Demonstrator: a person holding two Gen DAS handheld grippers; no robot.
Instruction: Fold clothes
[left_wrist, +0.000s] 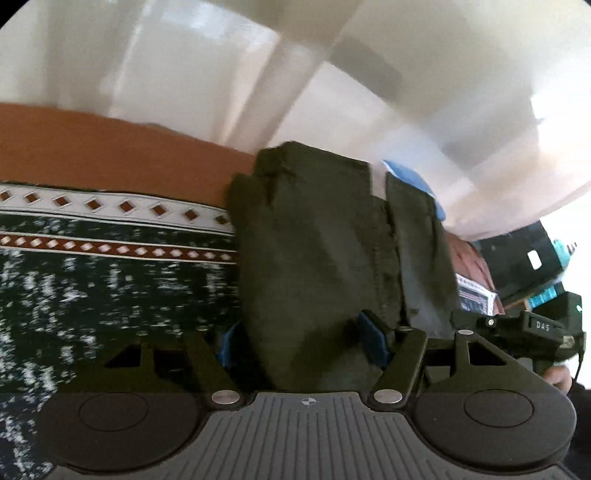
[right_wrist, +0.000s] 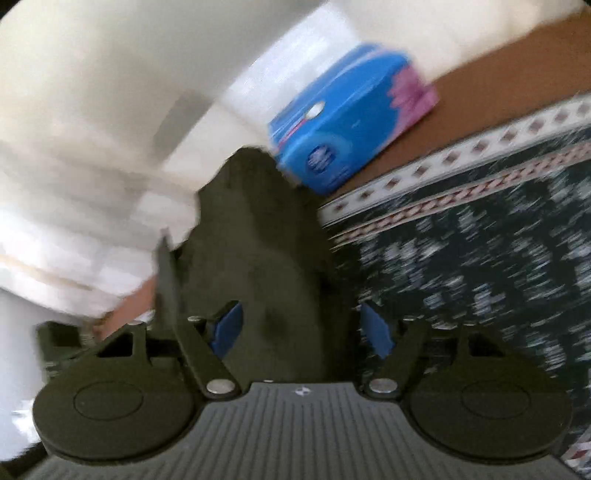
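**Between both jaws: olive garment lifted over patterned cloth**

Left wrist view: left gripper (left_wrist: 303, 339) holds the olive garment (left_wrist: 325, 240), blue pads pressed into bunched fabric, above the patterned cloth (left_wrist: 110, 277).

Right wrist view: right gripper (right_wrist: 301, 328) has the same garment (right_wrist: 258, 240) between spread pads; I cannot tell whether they bite. A blue box (right_wrist: 347, 125) sits just behind.

Risk: the thick bunch slips out, or drags against the box.

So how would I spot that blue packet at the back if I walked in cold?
Start from the dark green patterned cloth with white and brown diamond borders covering the surface, then follow its plain brown edge strip towards the white wall. The bright blue plastic-wrapped packet rests there, just behind the dark olive garment. It alone is glossy blue, with a pink-purple end.
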